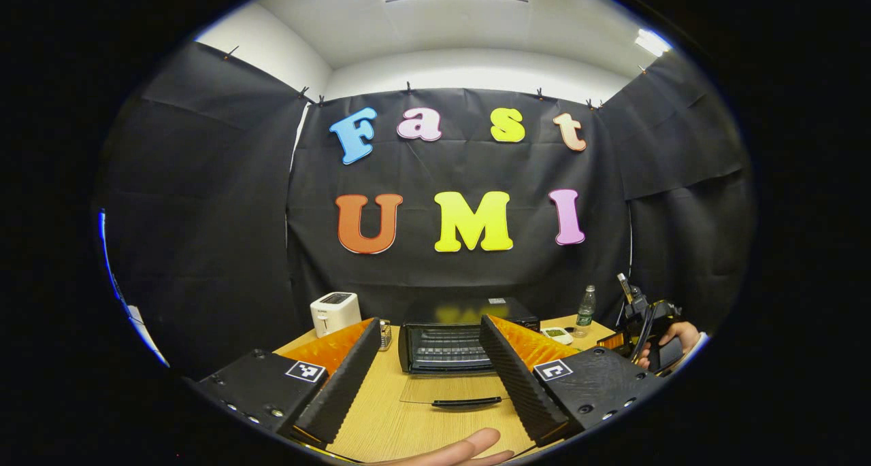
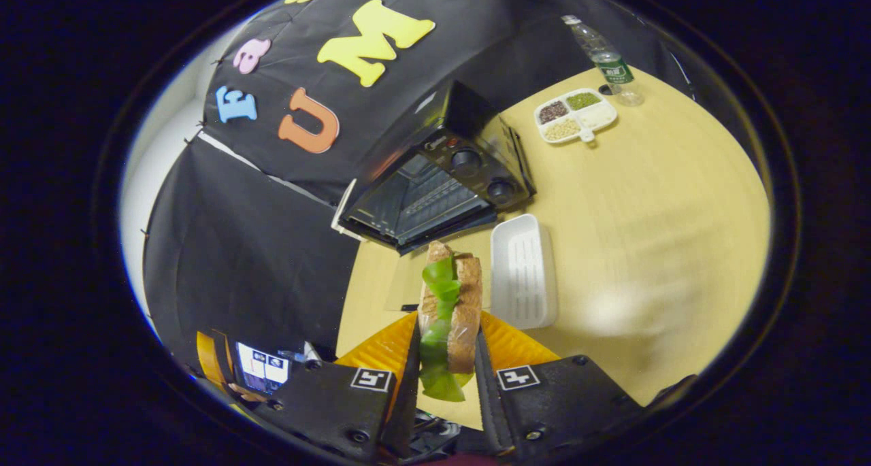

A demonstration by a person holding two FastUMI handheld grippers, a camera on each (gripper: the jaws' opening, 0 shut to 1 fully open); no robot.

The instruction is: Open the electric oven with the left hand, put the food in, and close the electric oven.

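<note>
Right gripper view: tray [image 2: 522, 275] beside oven [image 2: 435, 184].

1. The table [image 1: 381, 411] is showing a pale, smooth wood-grain top.
2. The electric oven [image 2: 442, 173] is looking like glossy black metal, its lowered glass door [image 1: 452, 389] lying clear.
3. The sandwich [image 2: 449, 309] is showing rough brown bread and shiny green leaf.
4. The white tray [image 2: 522, 272] is looking like matt plastic.
</note>
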